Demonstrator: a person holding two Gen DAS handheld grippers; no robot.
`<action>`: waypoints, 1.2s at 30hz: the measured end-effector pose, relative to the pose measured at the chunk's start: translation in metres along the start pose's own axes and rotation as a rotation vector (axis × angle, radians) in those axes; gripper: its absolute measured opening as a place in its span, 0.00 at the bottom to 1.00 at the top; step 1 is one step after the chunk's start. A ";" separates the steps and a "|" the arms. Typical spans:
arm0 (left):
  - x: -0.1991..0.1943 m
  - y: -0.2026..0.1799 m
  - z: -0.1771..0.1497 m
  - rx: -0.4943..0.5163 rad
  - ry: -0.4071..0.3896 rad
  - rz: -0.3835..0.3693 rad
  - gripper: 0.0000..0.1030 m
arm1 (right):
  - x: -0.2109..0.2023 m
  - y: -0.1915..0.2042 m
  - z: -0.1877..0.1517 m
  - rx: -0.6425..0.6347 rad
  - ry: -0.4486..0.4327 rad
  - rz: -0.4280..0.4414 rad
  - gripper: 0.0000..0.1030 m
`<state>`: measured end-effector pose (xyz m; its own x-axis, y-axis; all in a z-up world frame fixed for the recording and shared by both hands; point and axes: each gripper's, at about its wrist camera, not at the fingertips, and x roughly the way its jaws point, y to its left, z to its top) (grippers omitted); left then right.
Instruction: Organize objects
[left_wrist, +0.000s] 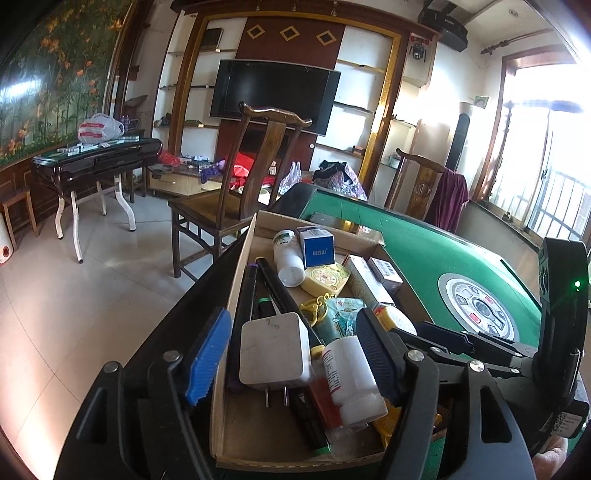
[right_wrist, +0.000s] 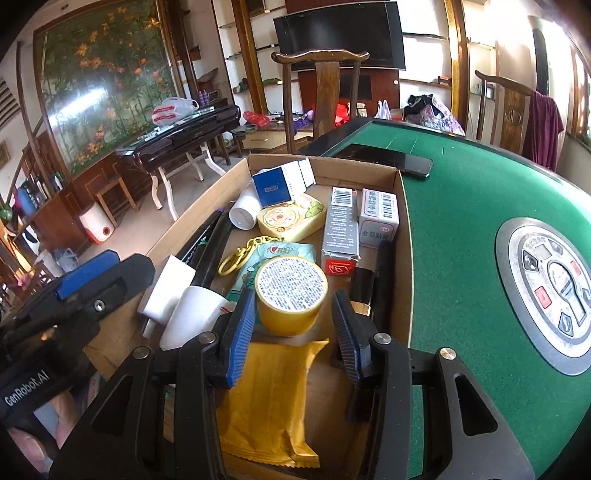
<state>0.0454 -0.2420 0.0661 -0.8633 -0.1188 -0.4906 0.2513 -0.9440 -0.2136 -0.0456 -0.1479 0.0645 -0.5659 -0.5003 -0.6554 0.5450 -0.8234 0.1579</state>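
Observation:
An open cardboard box (right_wrist: 404, 229) on the green table (right_wrist: 461, 221) holds many small items. My left gripper (left_wrist: 290, 354) stands open and wide over the box's near left corner. Its blue pad (left_wrist: 207, 354) is outside the box wall. A white charger (left_wrist: 273, 347) and a white pill bottle (left_wrist: 351, 376) lie between the jaws, unpressed. My right gripper (right_wrist: 291, 328) is open over a flat yellow packet (right_wrist: 269, 398). A round yellow tin (right_wrist: 291, 295) sits at its fingertips; the left pad touches it, the right pad stands just clear.
Deeper in the box lie black pens (right_wrist: 210, 243), a blue carton (right_wrist: 271, 188), a yellow heart-shaped case (right_wrist: 291, 219) and two grey cartons (right_wrist: 340, 225). A phone (right_wrist: 391, 160) and a round control panel (right_wrist: 554, 295) are on the felt. A wooden chair (left_wrist: 236, 184) stands behind the box.

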 end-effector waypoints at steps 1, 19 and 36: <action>-0.001 -0.001 0.000 0.002 -0.011 0.000 0.70 | -0.001 -0.002 -0.001 0.005 -0.003 0.000 0.43; -0.004 -0.028 -0.004 0.066 -0.042 0.101 0.75 | -0.036 -0.014 -0.013 0.010 -0.077 0.043 0.58; -0.032 -0.042 -0.012 0.005 -0.108 0.236 0.78 | -0.063 -0.028 -0.024 0.015 -0.101 0.028 0.62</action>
<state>0.0676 -0.1946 0.0812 -0.8224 -0.3681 -0.4337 0.4497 -0.8876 -0.0993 -0.0102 -0.0864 0.0834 -0.6103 -0.5469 -0.5731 0.5527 -0.8122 0.1864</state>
